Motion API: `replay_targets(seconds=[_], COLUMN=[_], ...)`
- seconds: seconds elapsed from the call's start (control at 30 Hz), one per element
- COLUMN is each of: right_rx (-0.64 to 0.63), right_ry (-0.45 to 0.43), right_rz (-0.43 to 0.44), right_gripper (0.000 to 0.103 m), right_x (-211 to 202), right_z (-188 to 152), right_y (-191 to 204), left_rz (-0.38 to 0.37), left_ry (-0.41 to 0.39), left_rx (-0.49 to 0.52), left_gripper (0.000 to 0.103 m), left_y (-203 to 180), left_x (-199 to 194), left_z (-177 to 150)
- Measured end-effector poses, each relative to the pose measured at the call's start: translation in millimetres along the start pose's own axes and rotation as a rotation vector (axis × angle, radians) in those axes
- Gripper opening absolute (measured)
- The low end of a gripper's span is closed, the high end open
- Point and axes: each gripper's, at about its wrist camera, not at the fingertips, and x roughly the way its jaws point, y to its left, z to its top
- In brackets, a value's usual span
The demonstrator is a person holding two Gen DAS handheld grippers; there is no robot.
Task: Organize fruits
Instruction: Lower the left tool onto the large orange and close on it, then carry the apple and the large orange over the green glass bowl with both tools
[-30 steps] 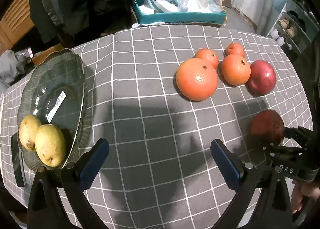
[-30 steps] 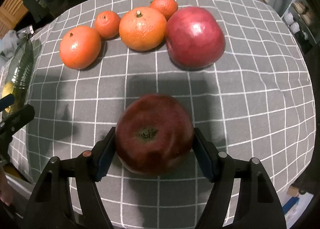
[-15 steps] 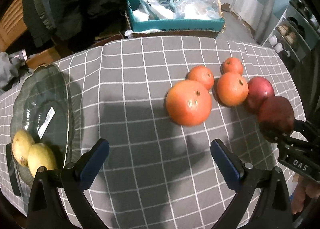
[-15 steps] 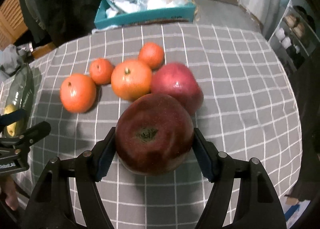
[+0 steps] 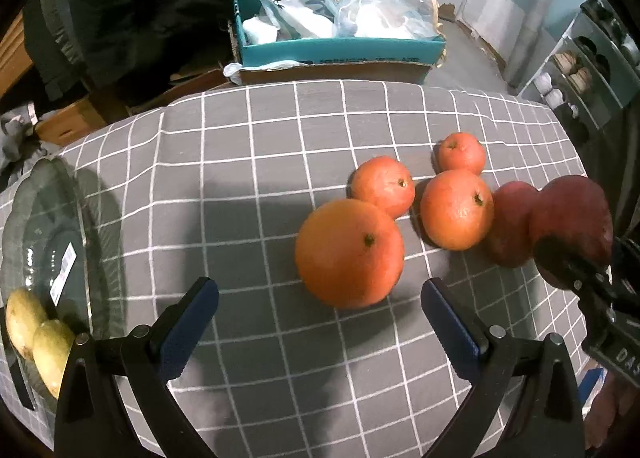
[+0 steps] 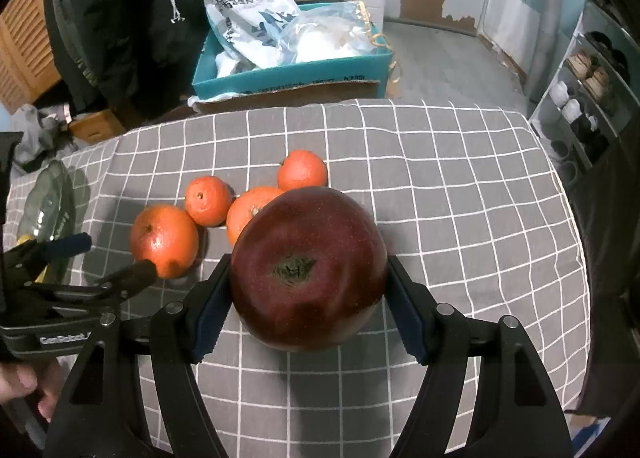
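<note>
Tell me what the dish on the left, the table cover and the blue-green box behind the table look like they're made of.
Dish: seemingly clear glass, glossy; the grid cloth shows through it and its scalloped rim catches light.
Table cover: woven fabric, matte grey with white grid lines; it wrinkles and drapes at the far edge.
Box: likely cardboard with a printed teal face; raw brown board shows below.

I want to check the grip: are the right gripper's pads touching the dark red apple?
Touching. The right wrist view shows the dark red apple clamped between both pads of the right gripper, with no gap.
</note>
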Motion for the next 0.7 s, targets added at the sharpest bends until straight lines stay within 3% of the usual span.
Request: replay_targets(seconds=[0.47, 0.6, 0.7], right_rx=[0.020, 0.018, 0.008], right_ry=[0.007, 0.008, 0.008], right_rz=[0.004, 0.000, -0.008], right_gripper=[0.072, 0.072, 0.072], right_x=[5, 5, 5], right_z=[5, 4, 3], right_y=[-6, -6, -4], left_rz=[-0.018, -0.053, -0.065], left_ry=[0.057, 0.076, 0.076], left_rx=[0.011, 0.019, 0.021], left_gripper=[0.100, 0.073, 0.068], left_y=[-7, -8, -10], left_x=[35, 41, 38], left_z=[8, 9, 7])
